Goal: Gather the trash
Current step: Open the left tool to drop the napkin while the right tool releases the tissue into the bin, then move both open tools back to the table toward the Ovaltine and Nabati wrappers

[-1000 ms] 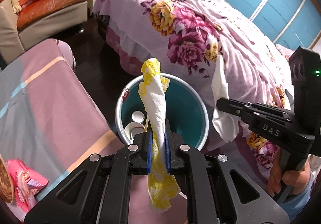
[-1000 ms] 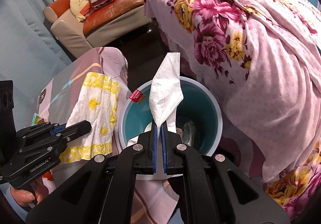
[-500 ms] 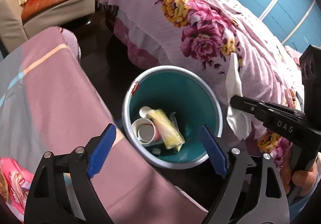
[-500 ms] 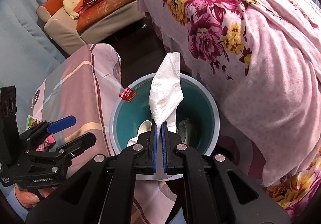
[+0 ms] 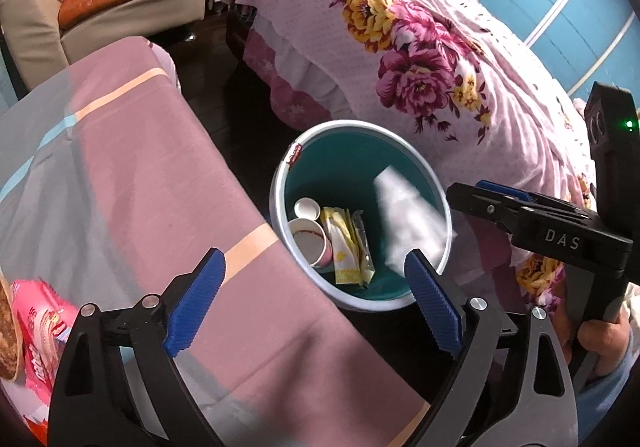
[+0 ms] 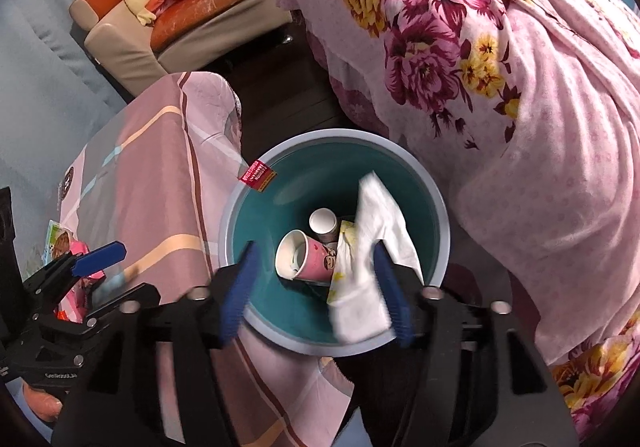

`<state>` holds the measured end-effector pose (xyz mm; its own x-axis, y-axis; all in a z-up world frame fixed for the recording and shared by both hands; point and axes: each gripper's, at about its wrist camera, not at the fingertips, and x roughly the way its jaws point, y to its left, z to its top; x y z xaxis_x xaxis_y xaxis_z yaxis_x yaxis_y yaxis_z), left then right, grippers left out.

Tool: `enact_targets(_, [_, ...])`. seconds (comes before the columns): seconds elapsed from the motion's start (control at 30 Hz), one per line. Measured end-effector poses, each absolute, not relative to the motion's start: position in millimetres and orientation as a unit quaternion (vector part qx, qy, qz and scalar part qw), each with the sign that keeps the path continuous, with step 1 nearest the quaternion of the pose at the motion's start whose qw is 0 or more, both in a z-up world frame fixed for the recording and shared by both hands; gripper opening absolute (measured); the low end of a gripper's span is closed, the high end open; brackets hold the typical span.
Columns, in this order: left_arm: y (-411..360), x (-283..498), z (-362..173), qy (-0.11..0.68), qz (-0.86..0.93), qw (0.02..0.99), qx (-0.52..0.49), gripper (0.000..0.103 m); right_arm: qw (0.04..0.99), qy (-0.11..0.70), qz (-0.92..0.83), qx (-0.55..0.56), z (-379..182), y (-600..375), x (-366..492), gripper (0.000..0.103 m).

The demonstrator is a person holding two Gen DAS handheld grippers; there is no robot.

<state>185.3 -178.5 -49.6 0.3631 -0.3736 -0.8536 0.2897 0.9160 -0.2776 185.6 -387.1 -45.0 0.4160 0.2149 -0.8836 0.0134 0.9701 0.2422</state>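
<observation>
Left wrist view looks down on the trash bin [image 5: 362, 221], a round bin with a teal inside and a pale rim, which stands on the dark floor between the tabletop [image 5: 132, 175] at 9 o'clock and the bed [image 5: 440, 47] at 1 o'clock. The left gripper [image 5: 316, 303] has its fingers spread wide and holds nothing. It hangs at the near rim of the bin, probably because this is the place from which trash can drop straight in.

In the right wrist view the right gripper [image 6: 316, 295] is also released, with both blue fingers [image 6: 236, 295] wide apart (they look blurred). A white tissue [image 6: 372, 267] is between them and over the bin mouth, touching neither finger as far as I can tell; it is blurred, so I judge it is loose and on its way down. From the left wrist view the same tissue appears as a white smear at 3 o'clock inside the bin.

At the bottom of the bin lie two paper cups [image 6: 308, 255] and a yellow patterned napkin [image 5: 346, 247]. A small red wrapper [image 6: 257, 175] sits on the rim at 10 o'clock and could slip outside.

On the tabletop at 8 o'clock a pink snack packet [image 5: 40, 331] lies near the edge. I judge it is the next trash to collect, and the left gripper is closer to it.
</observation>
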Motion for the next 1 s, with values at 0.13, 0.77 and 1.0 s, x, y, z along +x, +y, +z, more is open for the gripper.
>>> enact_targets(0.13, [-166.8, 179.4, -47.0, 0.526, -0.196, 0.826, -0.048, 0.092, 0.834, 0.537, 0.056, 0.111, -40.7, -385.9, 183.2, 0.074])
enact_targets(0.77, [-86.6, 123.5, -27.4, 0.506, -0.159, 0.844, -0.084, 0.092, 0.824, 0.554, 0.101, 0.064, -20.8, -307.8, 154.2, 0.076])
enact_targets(1.0, [-48.8, 100.1, -21.7, 0.491, -0.139, 0.854, -0.098, 0.095, 0.821, 0.556, 0.124, 0.036, -11.8, -263.9, 141.3, 0.076])
